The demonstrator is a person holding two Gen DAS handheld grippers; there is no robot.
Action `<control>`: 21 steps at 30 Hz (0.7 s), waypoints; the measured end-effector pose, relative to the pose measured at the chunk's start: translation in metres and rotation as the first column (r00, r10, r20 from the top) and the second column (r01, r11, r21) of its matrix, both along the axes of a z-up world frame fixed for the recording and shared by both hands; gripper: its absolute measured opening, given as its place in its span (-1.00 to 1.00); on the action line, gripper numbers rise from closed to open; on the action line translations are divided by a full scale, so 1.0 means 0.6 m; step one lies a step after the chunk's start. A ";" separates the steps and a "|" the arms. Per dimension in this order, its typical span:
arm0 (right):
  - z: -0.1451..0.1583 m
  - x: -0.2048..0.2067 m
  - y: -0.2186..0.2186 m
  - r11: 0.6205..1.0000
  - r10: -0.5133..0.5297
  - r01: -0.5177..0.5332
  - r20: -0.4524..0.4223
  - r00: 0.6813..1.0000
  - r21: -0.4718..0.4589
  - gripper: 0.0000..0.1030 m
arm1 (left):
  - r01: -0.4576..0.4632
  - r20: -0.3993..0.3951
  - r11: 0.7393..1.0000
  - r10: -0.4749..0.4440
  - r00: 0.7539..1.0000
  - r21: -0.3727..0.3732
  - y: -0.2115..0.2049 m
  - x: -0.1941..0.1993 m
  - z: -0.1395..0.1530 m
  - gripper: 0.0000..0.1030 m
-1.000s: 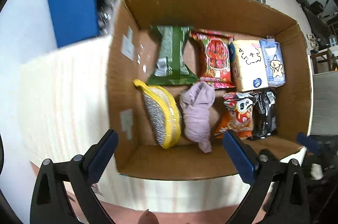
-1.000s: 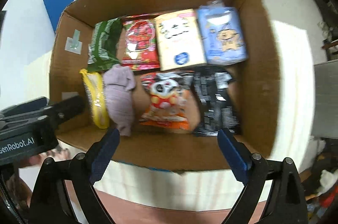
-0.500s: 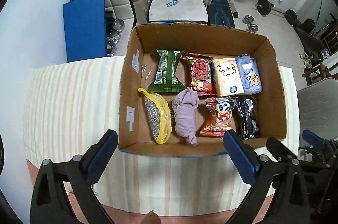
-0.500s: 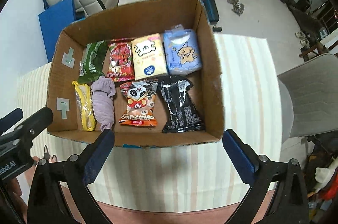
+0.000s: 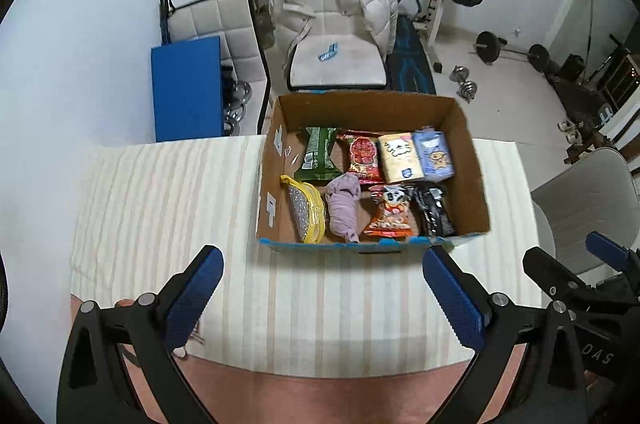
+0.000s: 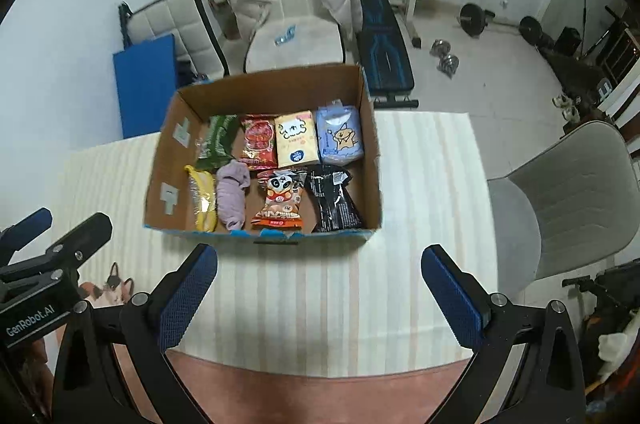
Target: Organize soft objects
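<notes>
Both grippers have pulled up and back from the cardboard box (image 5: 372,183) over the last second — it was filling the views, now it sits small at the table's far edge. Left gripper (image 5: 322,286) and right gripper (image 6: 320,284) hang over the striped tablecloth (image 5: 168,207), jaws spread wide, nothing held. Likely means packing is done or nearly so.

Inside, near row: yellow-edged sponge (image 5: 306,209), rolled lilac cloth (image 5: 343,207), panda snack bag (image 5: 390,212), black packet (image 5: 434,212). Far row: green packet (image 5: 318,159), red packet (image 5: 363,159), cream tissue pack (image 5: 401,157), blue tissue pack (image 5: 434,155). Every item's long axis runs near-to-far; the cloth's loose tail points at the near wall.
</notes>
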State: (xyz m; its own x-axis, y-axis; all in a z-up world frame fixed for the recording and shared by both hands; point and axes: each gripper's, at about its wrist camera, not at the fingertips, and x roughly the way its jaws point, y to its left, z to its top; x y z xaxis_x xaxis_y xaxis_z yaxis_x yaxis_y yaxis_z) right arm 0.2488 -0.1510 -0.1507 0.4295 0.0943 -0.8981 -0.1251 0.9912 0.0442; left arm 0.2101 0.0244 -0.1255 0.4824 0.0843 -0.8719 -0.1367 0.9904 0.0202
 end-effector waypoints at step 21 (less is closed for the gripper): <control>0.209 -0.238 -0.037 0.999 0.041 -0.041 0.230 0.972 -0.003 1.00 | 0.013 0.155 1.000 -0.010 0.988 -0.018 -0.040 -0.198 0.153 0.99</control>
State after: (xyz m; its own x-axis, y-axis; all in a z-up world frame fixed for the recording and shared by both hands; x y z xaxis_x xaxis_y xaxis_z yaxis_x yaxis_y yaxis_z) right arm 0.1061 -0.1733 -0.0254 0.6199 0.1173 -0.7758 -0.1726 0.9849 0.0110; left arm 0.0913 0.0004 -0.0338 0.6125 0.0624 -0.7880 -0.1254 0.9919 -0.0189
